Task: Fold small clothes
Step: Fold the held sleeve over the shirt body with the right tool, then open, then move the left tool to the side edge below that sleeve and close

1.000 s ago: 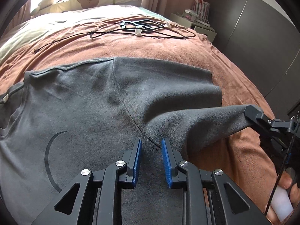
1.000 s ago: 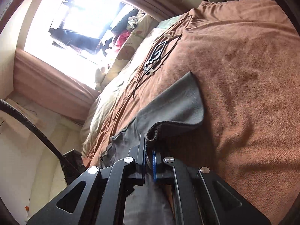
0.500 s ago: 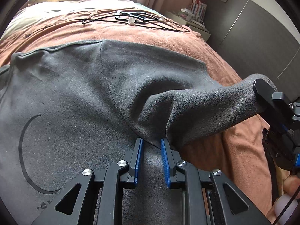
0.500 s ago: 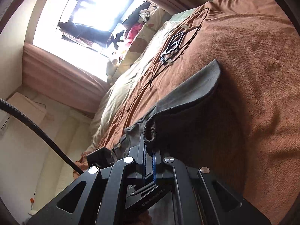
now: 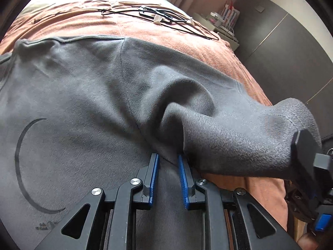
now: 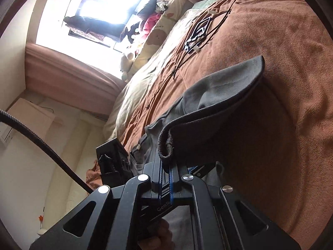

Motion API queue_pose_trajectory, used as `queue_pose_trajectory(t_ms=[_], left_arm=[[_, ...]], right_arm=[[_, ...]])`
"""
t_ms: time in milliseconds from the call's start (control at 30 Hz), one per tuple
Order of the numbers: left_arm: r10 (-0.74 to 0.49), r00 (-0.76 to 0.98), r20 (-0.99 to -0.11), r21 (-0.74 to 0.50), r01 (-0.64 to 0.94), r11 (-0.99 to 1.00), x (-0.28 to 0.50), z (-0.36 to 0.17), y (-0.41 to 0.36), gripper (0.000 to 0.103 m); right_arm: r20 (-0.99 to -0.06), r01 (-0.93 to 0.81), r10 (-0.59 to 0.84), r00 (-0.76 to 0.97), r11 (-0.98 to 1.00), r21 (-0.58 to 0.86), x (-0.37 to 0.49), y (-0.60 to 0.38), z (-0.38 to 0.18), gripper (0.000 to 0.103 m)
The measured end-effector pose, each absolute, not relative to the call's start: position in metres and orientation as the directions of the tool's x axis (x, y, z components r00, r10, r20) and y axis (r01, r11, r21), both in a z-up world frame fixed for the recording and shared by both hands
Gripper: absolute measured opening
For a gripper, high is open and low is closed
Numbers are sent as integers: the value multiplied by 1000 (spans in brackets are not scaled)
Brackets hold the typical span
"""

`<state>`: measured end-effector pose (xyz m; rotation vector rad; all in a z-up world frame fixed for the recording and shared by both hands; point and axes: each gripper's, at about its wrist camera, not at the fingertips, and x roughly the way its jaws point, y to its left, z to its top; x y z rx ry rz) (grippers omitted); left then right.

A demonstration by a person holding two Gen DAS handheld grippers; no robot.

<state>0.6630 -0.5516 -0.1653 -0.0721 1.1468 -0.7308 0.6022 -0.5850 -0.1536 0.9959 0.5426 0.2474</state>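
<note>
Shirt (image 5: 87, 108): grey, lying spread on the brown bedspread (image 5: 187, 41) ahead of my left gripper.
Sleeve (image 5: 245, 141): I am seeing it lifting off the bed, to the right of my left gripper.
Right gripper (image 6: 165, 174): I am pinching the sleeve cuff (image 6: 166, 145), jaws pressed together.
Left gripper (image 5: 168, 160): I am holding it spread, fingers (image 5: 153, 179) resting on the shirt near the armpit seam.

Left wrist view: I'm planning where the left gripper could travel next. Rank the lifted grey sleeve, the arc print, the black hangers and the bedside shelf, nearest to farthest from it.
1. Lifted grey sleeve, just right of the left gripper.
2. Arc print, far left on the shirt.
3. Black hangers, beyond the shirt on the brown blanket.
4. Bedside shelf, past the bed's far right edge.
</note>
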Motion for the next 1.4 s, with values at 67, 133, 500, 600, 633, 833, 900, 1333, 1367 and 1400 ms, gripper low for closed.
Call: queue_pose_trajectory(t_ms=[67, 133, 500, 600, 633, 833, 900, 1333, 1367, 1400], left_arm=[[-542, 216, -812, -395, 481, 783, 661, -161, -540, 21], [-539, 220, -813, -399, 464, 791, 659, -155, -527, 21], [-466, 337, -818, -331, 387, 861, 666, -106, -454, 21], [-460, 354, -815, -322, 383, 866, 664, -92, -446, 21], [-460, 359, -812, -320, 385, 866, 663, -87, -443, 21], [-471, 359, -806, -314, 414, 854, 653, -69, -441, 22], [-475, 358, -804, -310, 429, 848, 650, -65, -445, 22], [-515, 297, -804, -284, 568, 772, 629, -60, -512, 22], [-515, 289, -807, -280, 582, 764, 627, -62, -520, 22], [-515, 283, -809, -273, 594, 757, 626, -64, -527, 22]], right_arm=[[-326, 45, 449, 832, 531, 846, 605, -581, -153, 2], [-345, 59, 450, 824, 536, 842, 608, -576, -154, 2], [-487, 177, 472, 735, 559, 810, 623, -559, -175, 3], [-516, 198, 487, 705, 563, 802, 622, -557, -176, 14], [-516, 202, 490, 703, 558, 805, 619, -558, -175, 35], [-482, 205, 446, 754, 537, 818, 581, -574, -160, 71], [-461, 201, 422, 781, 528, 825, 565, -582, -156, 71], [-465, 254, 280, 840, 555, 792, 528, -624, -158, 48], [-468, 259, 272, 841, 557, 789, 527, -625, -159, 46], [-466, 262, 268, 843, 552, 792, 527, -627, -160, 42]])
